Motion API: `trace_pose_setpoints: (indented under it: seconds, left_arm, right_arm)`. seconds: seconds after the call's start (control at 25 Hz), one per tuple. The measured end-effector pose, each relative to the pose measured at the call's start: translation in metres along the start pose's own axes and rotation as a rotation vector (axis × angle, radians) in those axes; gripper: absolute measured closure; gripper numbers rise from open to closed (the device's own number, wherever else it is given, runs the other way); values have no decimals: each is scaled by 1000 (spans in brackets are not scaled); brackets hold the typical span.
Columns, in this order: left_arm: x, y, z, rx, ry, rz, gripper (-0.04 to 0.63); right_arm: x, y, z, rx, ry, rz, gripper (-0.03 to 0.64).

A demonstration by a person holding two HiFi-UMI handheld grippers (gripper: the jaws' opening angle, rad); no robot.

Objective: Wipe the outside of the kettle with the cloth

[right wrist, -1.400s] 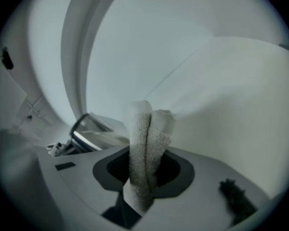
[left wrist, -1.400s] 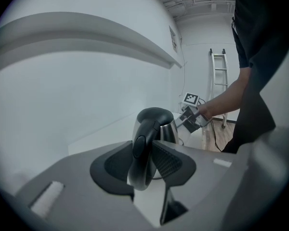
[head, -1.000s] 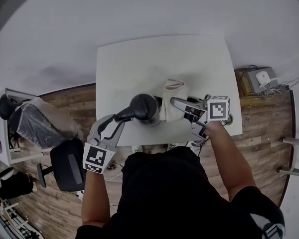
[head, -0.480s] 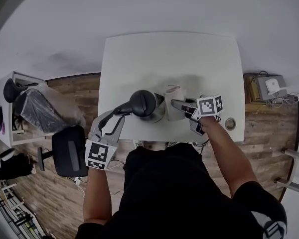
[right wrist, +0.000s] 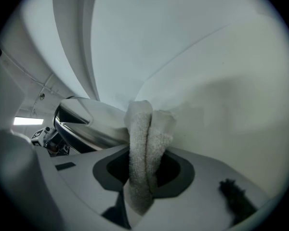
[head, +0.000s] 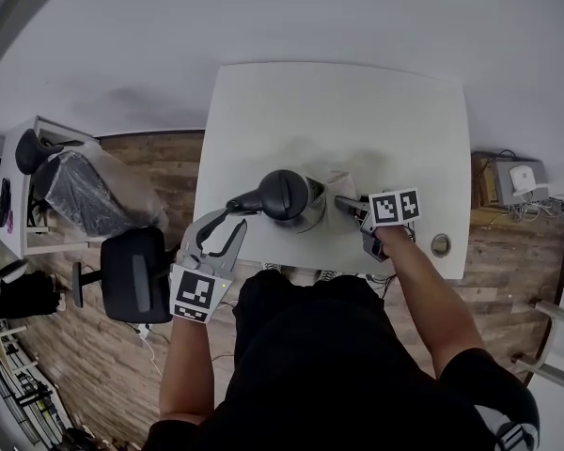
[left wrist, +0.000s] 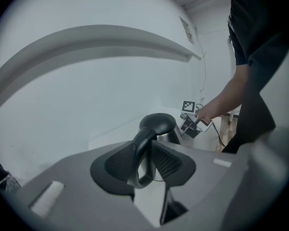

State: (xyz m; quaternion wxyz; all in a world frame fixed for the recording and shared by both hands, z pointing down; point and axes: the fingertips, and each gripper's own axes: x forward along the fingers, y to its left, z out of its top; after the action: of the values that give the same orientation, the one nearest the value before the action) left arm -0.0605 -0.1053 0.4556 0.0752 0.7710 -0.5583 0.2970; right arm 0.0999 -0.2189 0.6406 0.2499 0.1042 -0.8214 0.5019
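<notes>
A steel kettle (head: 289,198) with a black lid stands near the front edge of the white table (head: 357,111). Its black handle (head: 245,202) points left, and my left gripper (head: 227,225) is shut on it. In the left gripper view the handle (left wrist: 140,150) sits pinched between the two dark pads, with the kettle (left wrist: 160,126) just beyond. My right gripper (head: 346,203) is shut on a folded white cloth (head: 337,183) that lies against the kettle's right side. In the right gripper view the cloth (right wrist: 142,129) sticks up out of the jaws beside the shiny kettle (right wrist: 84,124).
A black office chair (head: 134,275) stands left of me on the wooden floor. Further left is a small stand with plastic-wrapped things (head: 85,200). A round cable hole (head: 440,244) sits at the table's front right corner. A box with a device (head: 517,178) lies on the floor at the right.
My right gripper has sunk with the cloth along the kettle's right side, so less cloth shows above it. The left gripper has stayed on the handle.
</notes>
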Motion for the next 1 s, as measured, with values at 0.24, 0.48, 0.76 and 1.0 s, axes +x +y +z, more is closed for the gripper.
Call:
trace_pose_setpoints:
  seconds: [0.24, 0.48, 0.76, 1.0]
  left_arm:
    - [2, 2, 0, 79, 27, -83, 451]
    - [14, 3, 3, 75, -11, -237, 426]
    - [9, -5, 8, 146, -108, -492, 436]
    - [18, 75, 11, -82, -176, -317, 553]
  right_arm:
    - [-30, 14, 14, -10, -35, 110, 514]
    - [-69, 114, 96, -360, 35, 326, 514]
    - [-19, 187, 119, -907, 491, 269, 514]
    - [39, 156, 117, -860, 670, 214, 514]
